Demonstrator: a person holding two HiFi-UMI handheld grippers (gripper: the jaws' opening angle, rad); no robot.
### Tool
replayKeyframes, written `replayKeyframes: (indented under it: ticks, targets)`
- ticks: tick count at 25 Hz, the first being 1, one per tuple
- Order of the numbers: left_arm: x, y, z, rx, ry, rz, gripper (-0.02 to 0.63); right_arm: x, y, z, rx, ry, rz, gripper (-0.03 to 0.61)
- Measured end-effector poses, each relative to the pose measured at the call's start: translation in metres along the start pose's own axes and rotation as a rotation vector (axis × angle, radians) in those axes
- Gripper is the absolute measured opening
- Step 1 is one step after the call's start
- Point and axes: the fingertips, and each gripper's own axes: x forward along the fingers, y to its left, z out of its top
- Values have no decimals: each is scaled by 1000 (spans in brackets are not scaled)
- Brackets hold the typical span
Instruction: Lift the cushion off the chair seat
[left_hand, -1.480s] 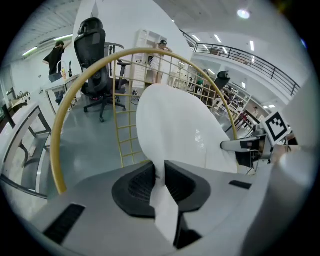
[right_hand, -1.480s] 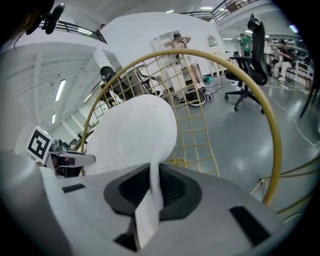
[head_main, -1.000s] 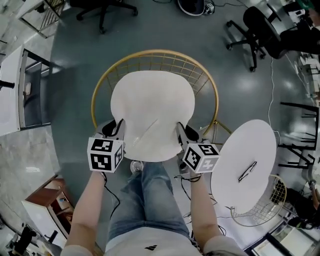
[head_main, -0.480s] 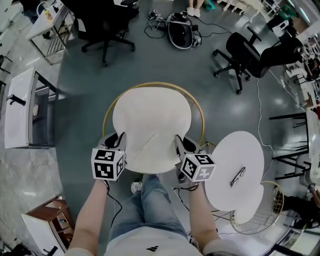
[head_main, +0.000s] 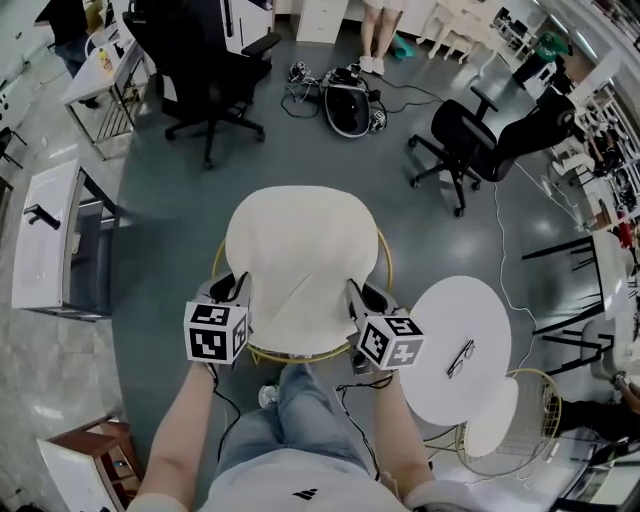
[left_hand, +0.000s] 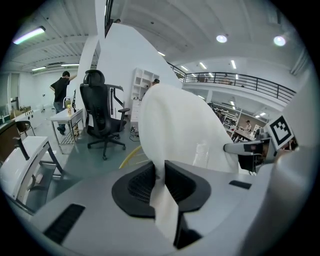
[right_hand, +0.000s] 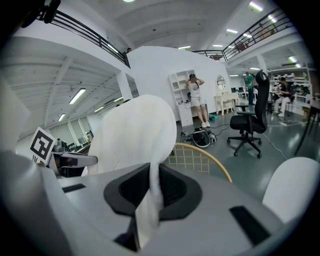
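A round white cushion (head_main: 300, 265) hangs in the air above the gold wire chair (head_main: 385, 262), whose rim shows round its right and near edges. My left gripper (head_main: 237, 290) is shut on the cushion's near left edge, and the right gripper (head_main: 357, 297) is shut on its near right edge. In the left gripper view the white cushion (left_hand: 180, 125) runs between the black pads and rises ahead. In the right gripper view the cushion (right_hand: 137, 137) is pinched the same way, with the chair's gold rim (right_hand: 207, 157) below and beyond it.
A round white side table (head_main: 460, 345) with a pair of glasses (head_main: 460, 357) stands at the right, a second wire chair (head_main: 510, 415) beside it. Black office chairs (head_main: 205, 70) (head_main: 460, 135) stand further off. A grey desk (head_main: 50, 235) is at the left. A person (right_hand: 196, 97) stands far back.
Both grippers have risen with the cushion held between them. The cushion has come up off the chair seat, and the chair and floor now look smaller and further below.
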Motion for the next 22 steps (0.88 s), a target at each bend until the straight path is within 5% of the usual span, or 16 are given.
replayKeyframes:
  ticks: [22]
  targets:
    - [-85,-35,74,89,-202,-37,60,-88,41,73,-97,-206,-11,52]
